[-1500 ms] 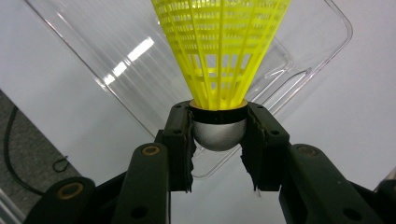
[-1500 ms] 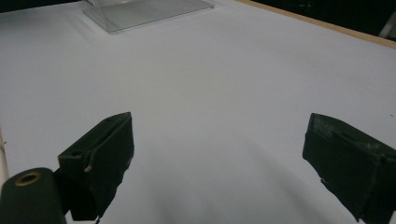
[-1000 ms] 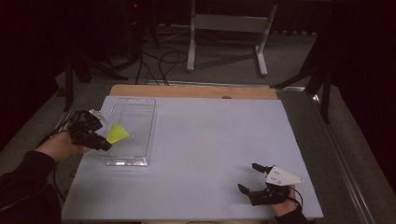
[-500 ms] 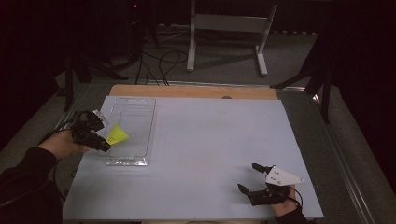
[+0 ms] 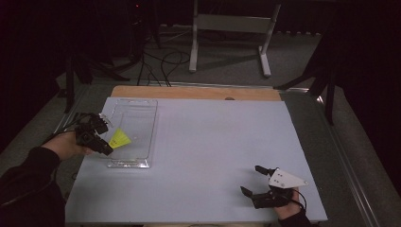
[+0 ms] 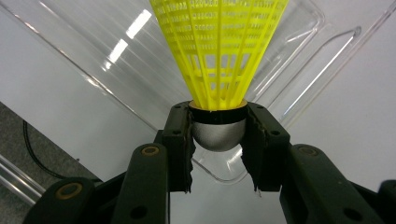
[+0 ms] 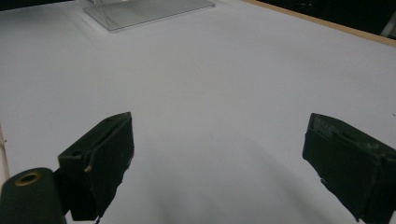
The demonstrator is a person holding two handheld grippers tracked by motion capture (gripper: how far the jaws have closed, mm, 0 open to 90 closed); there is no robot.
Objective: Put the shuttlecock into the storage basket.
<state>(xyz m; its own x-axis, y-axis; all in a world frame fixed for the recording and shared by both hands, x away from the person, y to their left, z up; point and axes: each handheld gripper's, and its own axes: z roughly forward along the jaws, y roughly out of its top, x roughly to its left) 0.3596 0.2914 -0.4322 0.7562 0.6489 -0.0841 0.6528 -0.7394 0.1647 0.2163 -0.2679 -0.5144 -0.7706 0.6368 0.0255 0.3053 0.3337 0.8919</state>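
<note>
A yellow shuttlecock (image 5: 119,139) with a grey rounded cork (image 6: 218,135) is clamped by its base in my left gripper (image 5: 105,140), which is shut on it. Its plastic skirt (image 6: 217,51) points out over a clear plastic tray (image 5: 135,163) at the left of the table. The left gripper hovers at the tray's left edge. My right gripper (image 5: 253,179) rests near the table's front right corner, jaws wide apart with nothing between them; its fingers (image 7: 105,156) frame bare white tabletop.
A white sheet (image 5: 213,142) covers the table, with a wooden strip (image 5: 198,92) along the far edge. Beyond it stand a metal frame (image 5: 231,28) and cables on a dark floor. The tray's corner (image 7: 140,11) shows far off in the right gripper view.
The left gripper has drifted slightly left with the shuttlecock still in it. The right gripper has stayed put.
</note>
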